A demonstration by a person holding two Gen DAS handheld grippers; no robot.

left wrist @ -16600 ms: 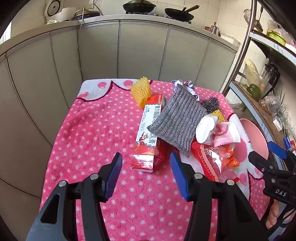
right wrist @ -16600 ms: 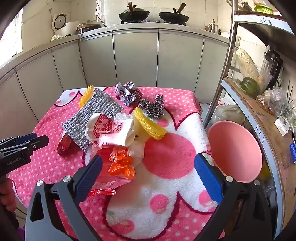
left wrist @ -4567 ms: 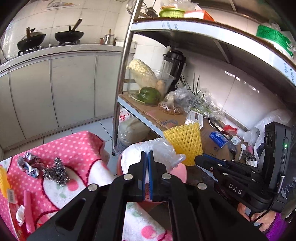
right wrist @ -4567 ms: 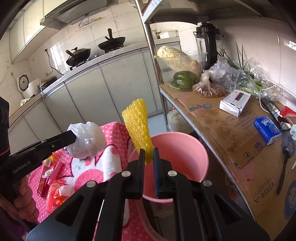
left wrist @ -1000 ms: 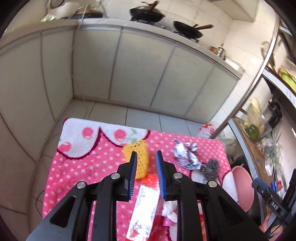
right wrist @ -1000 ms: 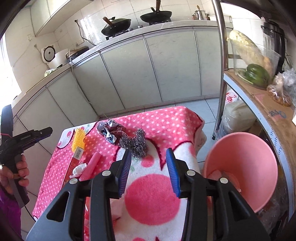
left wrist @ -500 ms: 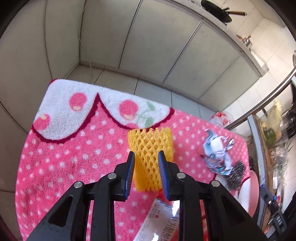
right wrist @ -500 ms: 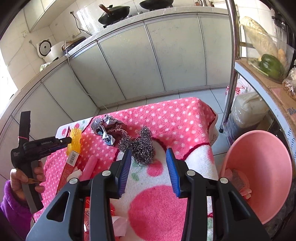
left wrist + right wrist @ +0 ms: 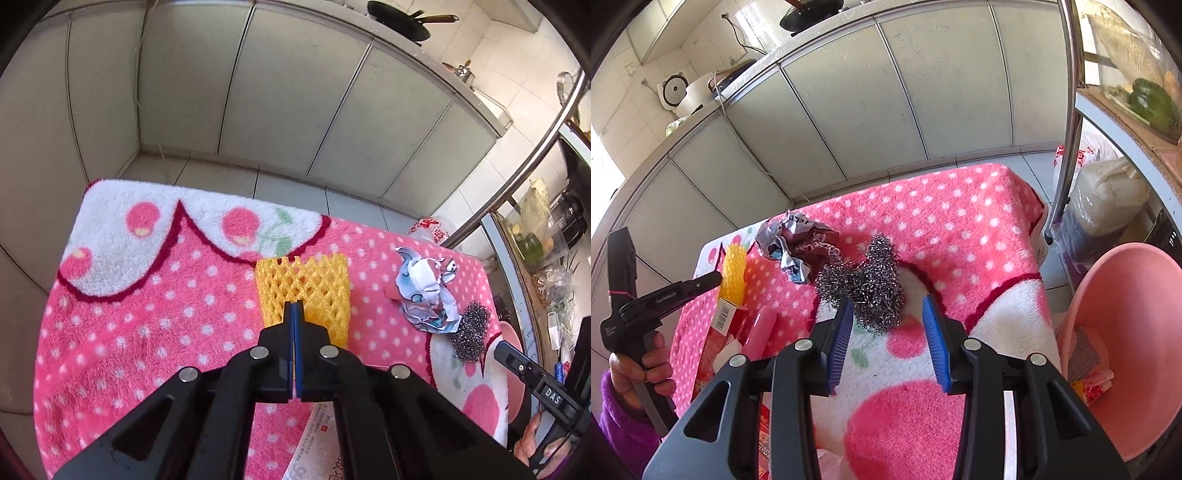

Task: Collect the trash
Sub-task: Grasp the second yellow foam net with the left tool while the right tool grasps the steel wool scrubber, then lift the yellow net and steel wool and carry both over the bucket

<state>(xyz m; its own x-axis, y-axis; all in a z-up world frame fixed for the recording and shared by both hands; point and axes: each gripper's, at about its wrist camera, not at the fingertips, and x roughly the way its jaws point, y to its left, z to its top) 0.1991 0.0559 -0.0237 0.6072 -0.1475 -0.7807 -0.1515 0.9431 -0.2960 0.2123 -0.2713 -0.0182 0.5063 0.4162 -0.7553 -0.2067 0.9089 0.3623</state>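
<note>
My left gripper is shut on the near edge of a yellow foam net that lies on the pink dotted cloth; the net also shows in the right wrist view. My right gripper is open, its fingers on either side of a steel wool scourer, just short of it. The scourer also shows in the left wrist view. Crumpled wrapper paper lies left of the scourer. The pink bucket stands at the right with trash inside.
A red and white box and a pink tube lie at the table's left. Grey cabinets stand behind the table. A metal shelf post and a white sack stand at the right.
My left gripper has moved down onto the yellow net and shut on its near edge. My right gripper has moved closer to the steel wool, still open.
</note>
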